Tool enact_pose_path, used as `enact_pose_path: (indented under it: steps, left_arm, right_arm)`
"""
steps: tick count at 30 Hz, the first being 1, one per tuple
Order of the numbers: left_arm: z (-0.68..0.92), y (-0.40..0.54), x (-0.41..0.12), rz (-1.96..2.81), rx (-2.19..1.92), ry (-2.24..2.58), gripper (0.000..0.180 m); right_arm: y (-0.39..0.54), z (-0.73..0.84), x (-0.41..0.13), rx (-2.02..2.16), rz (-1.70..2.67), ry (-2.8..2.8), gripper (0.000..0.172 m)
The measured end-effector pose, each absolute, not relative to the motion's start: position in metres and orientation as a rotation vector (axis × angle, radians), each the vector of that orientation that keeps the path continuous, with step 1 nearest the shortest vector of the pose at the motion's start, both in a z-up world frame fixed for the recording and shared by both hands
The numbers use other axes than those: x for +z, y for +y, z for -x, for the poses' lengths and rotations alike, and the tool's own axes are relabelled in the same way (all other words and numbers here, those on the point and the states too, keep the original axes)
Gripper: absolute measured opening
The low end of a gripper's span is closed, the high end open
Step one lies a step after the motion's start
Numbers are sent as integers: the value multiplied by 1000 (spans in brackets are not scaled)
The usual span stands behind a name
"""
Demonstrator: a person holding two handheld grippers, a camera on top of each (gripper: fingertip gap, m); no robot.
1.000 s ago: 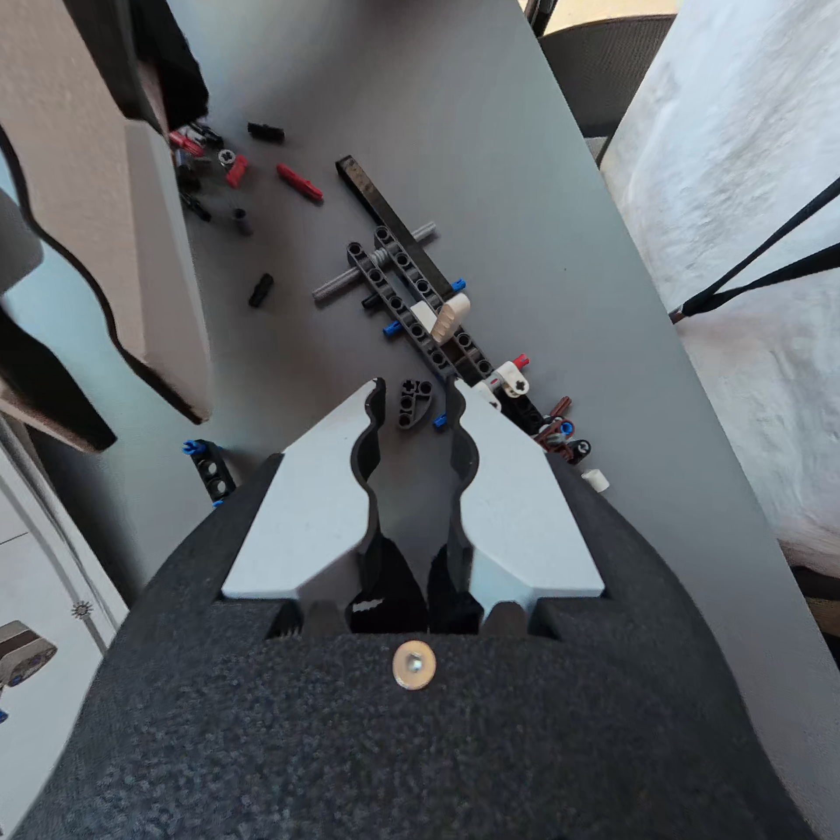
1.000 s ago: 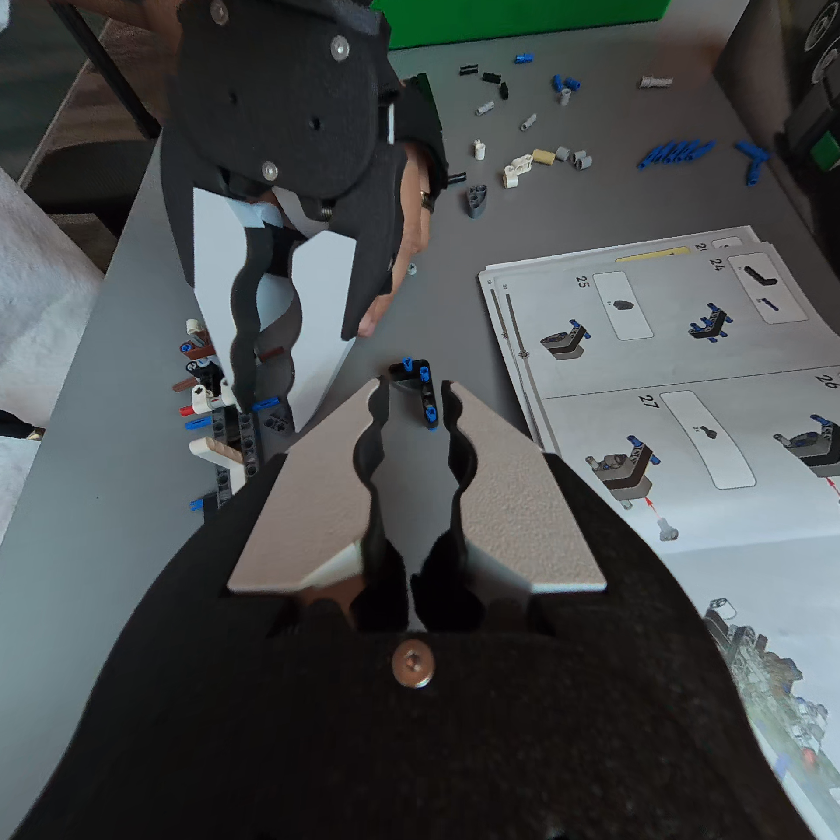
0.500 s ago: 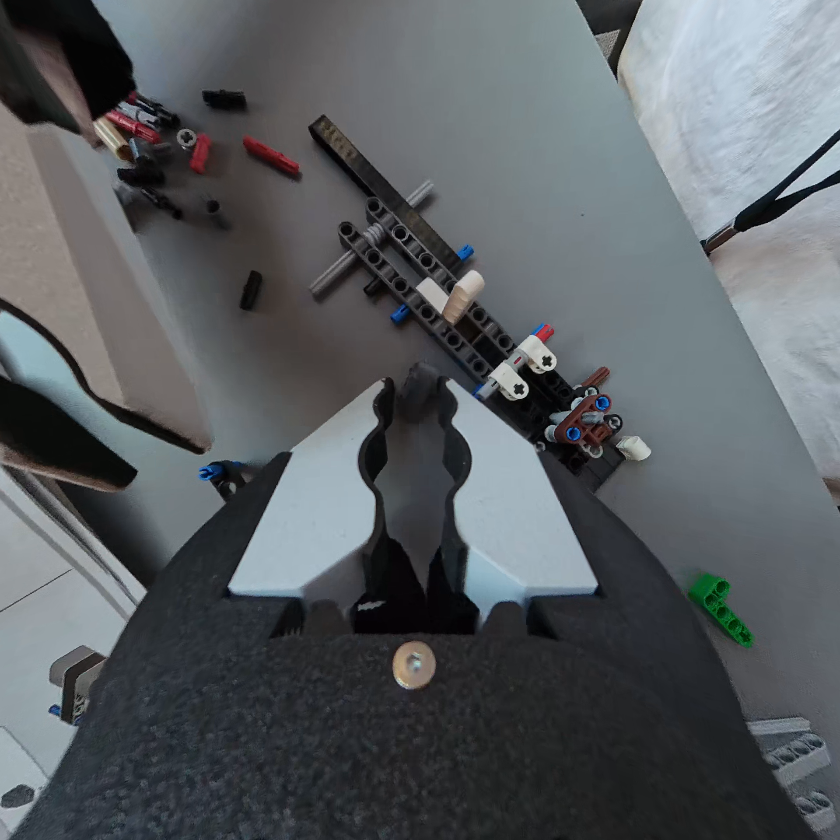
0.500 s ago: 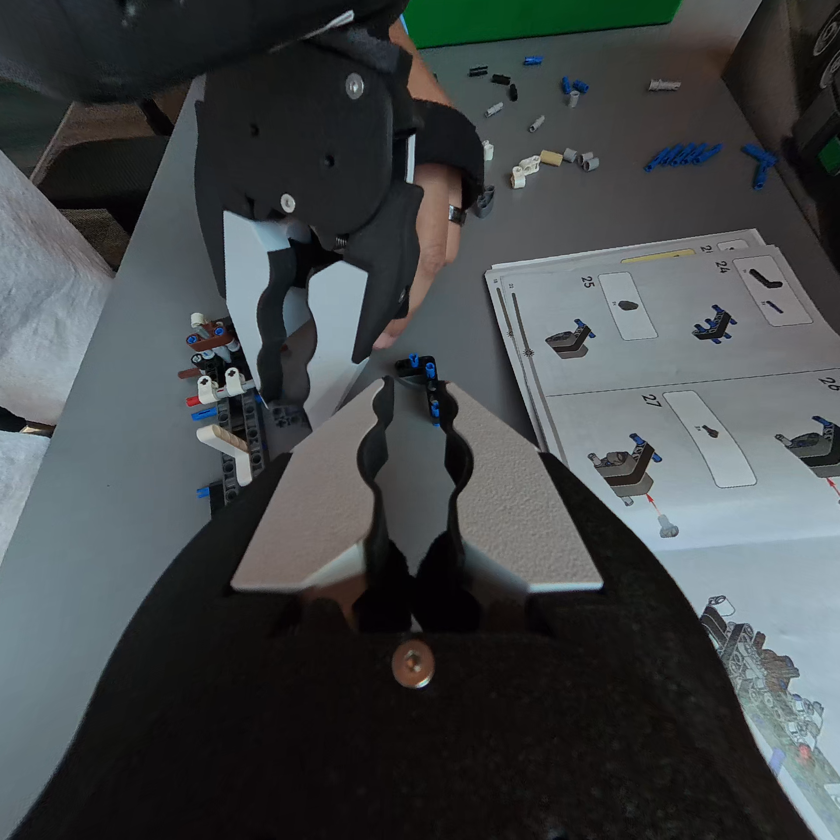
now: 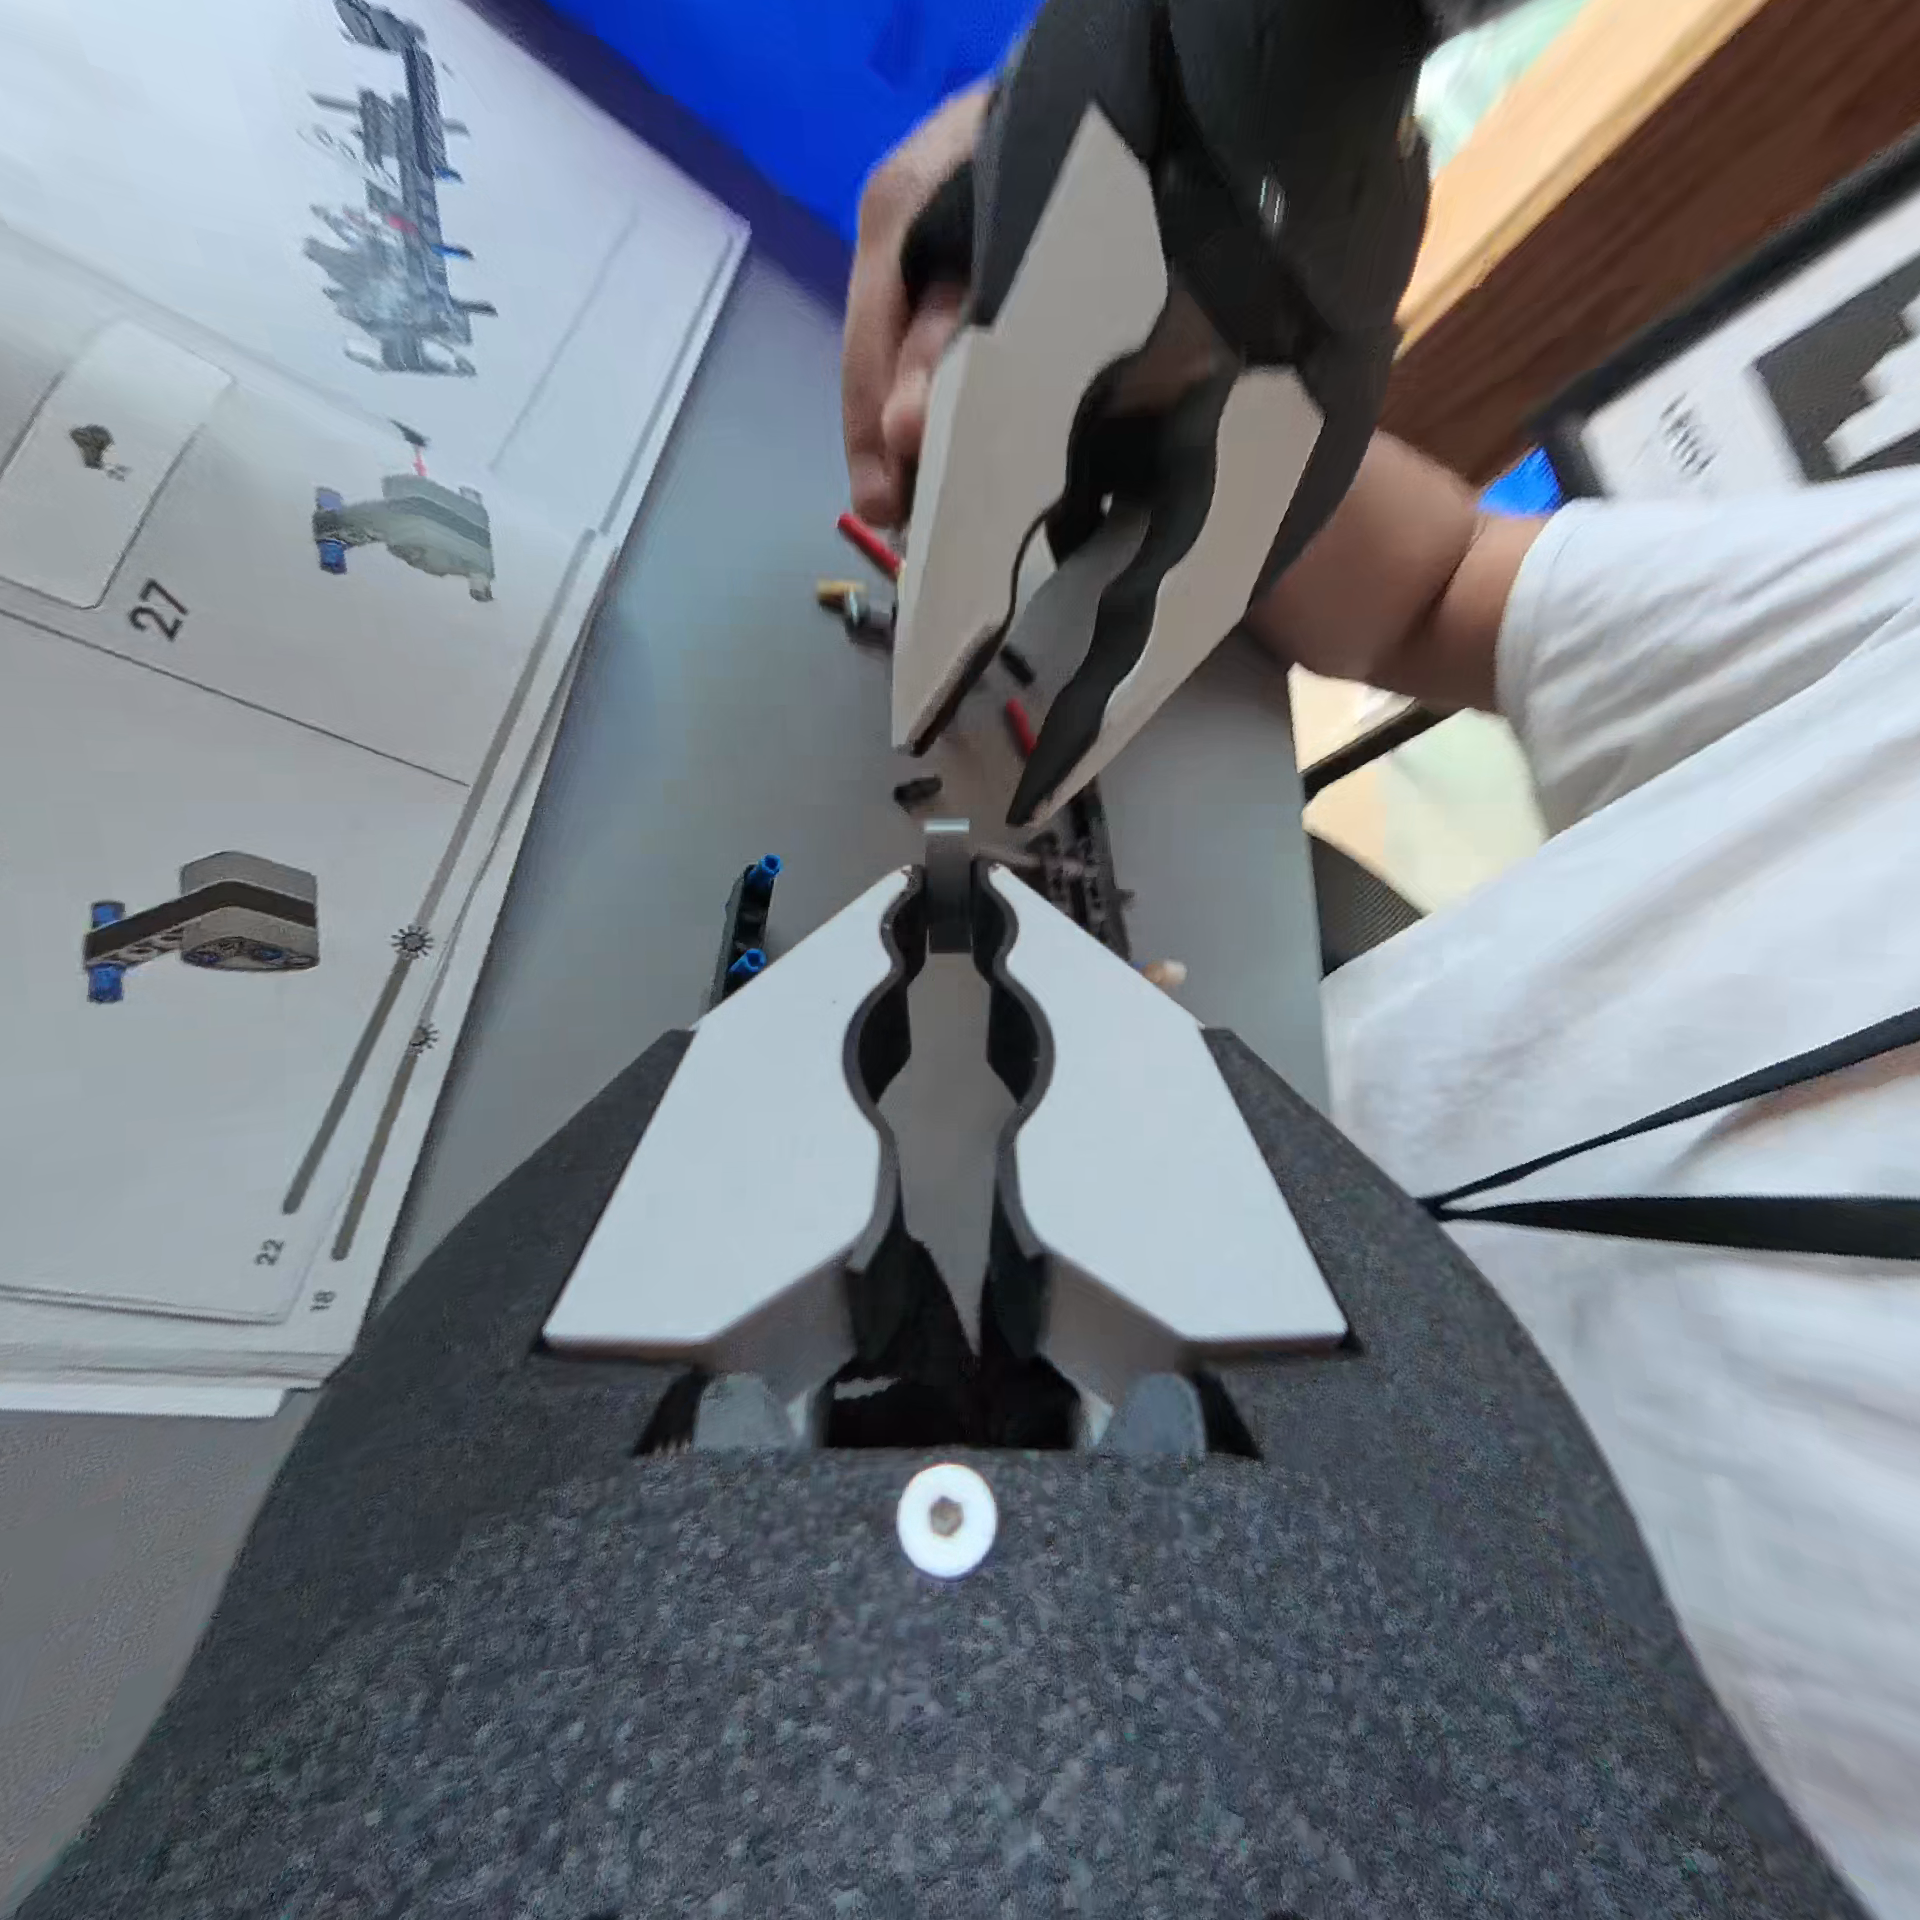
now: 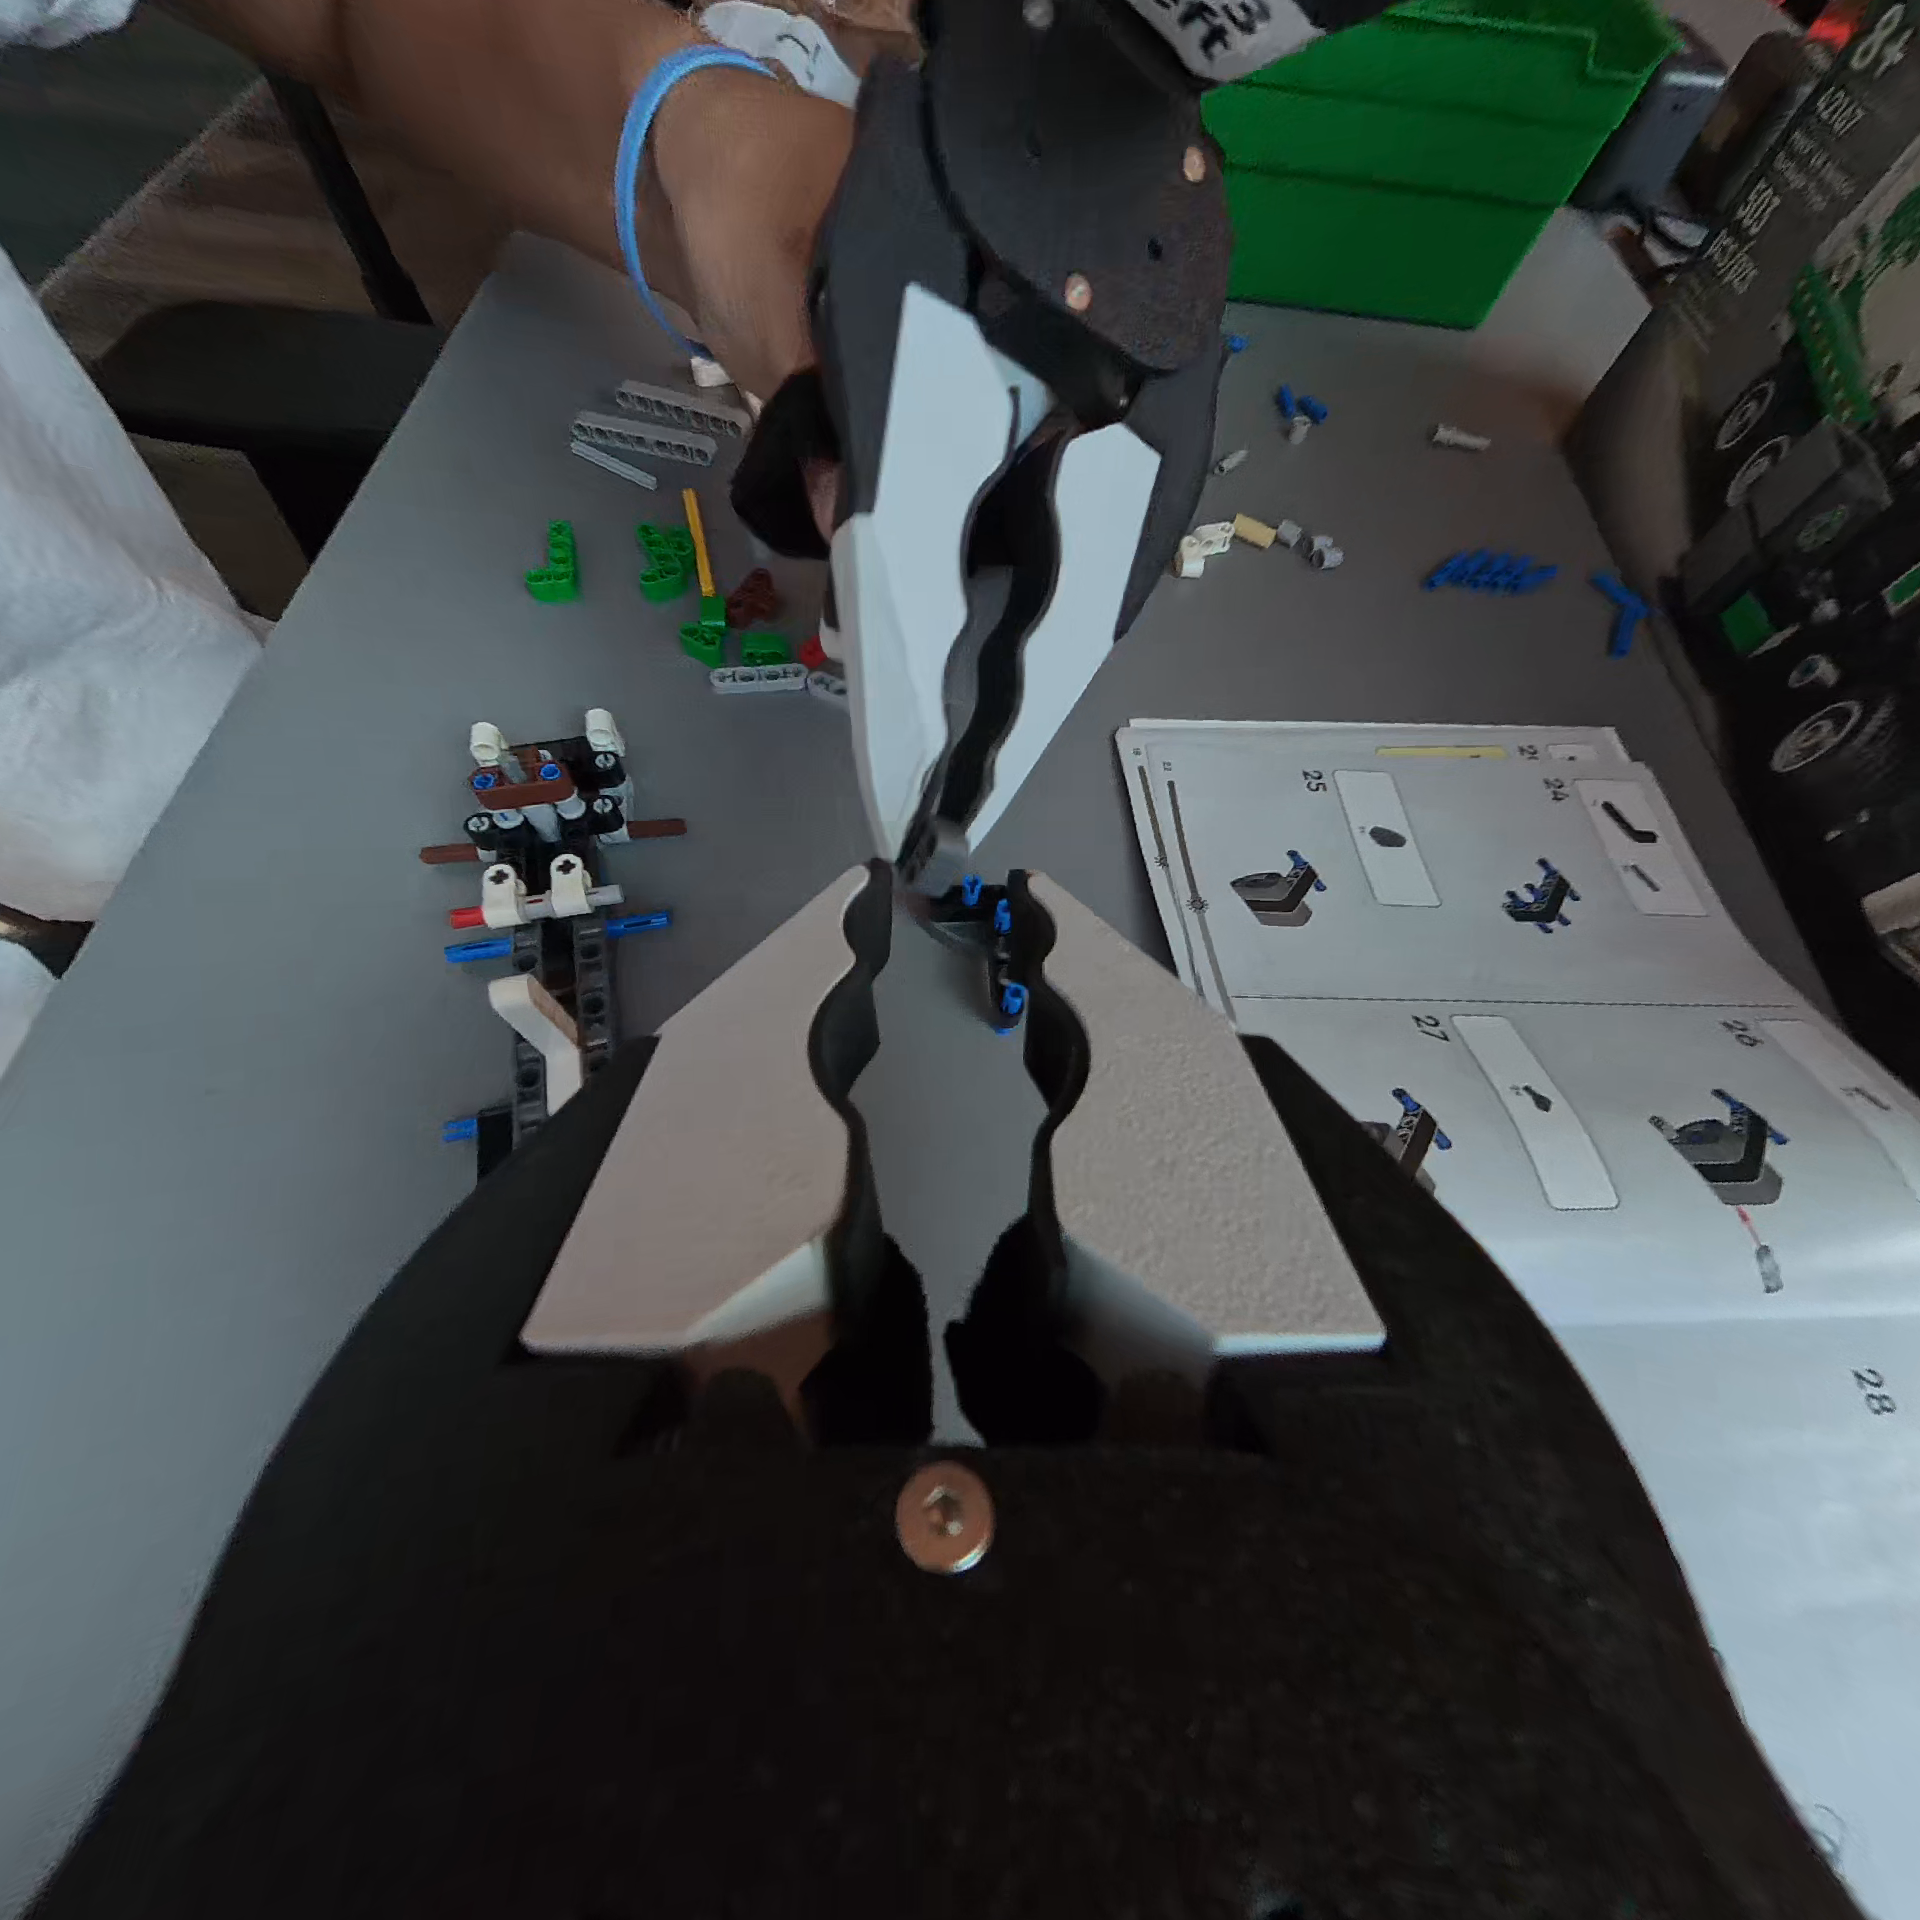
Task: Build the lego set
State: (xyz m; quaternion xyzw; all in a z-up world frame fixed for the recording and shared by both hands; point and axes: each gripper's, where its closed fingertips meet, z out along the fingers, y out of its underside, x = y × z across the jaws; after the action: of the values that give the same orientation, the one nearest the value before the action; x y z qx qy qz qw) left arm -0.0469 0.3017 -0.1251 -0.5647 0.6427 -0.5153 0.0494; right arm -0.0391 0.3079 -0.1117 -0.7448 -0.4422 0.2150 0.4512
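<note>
In the right wrist view, a partly built black, white and brown plastic brick assembly (image 6: 545, 883) lies at centre left on the grey table (image 6: 260, 1039). At centre, the left gripper (image 6: 930, 847) points down, clamped on a small dark grey plastic piece (image 6: 940, 862). Just below, the right gripper (image 6: 951, 894) stands open around a black angled beam with blue pins (image 6: 992, 935); contact with its pads is unclear. A white instruction booklet (image 6: 1455, 935) fills the right.
</note>
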Motion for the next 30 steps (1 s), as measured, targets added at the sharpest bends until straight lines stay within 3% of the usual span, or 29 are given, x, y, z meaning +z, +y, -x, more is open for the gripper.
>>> enact_pose_path:
  steps: [8,13,20,22,25,30]
  left_arm:
    - [42,318,-80,1862,-2155,1310,6]
    - [34,324,-78,1839,-2173,1129,5]
    - [35,323,-76,1786,-2163,1124,6]
    - [39,319,-69,1715,-2171,1197,15]
    - [47,317,-58,1650,-2236,1248,19]
    - [71,290,-15,1375,-2748,1323,26]
  right_arm:
    - [327,49,-96,207,1728,-1012,29]
    - [339,49,-89,69,1712,-896,33]
    - [341,45,-86,25,1695,-876,24]
    - [339,44,-79,0,1650,-878,23]
    - [330,47,-61,80,1556,-865,23]
    - [307,67,-26,475,1265,-844,23]
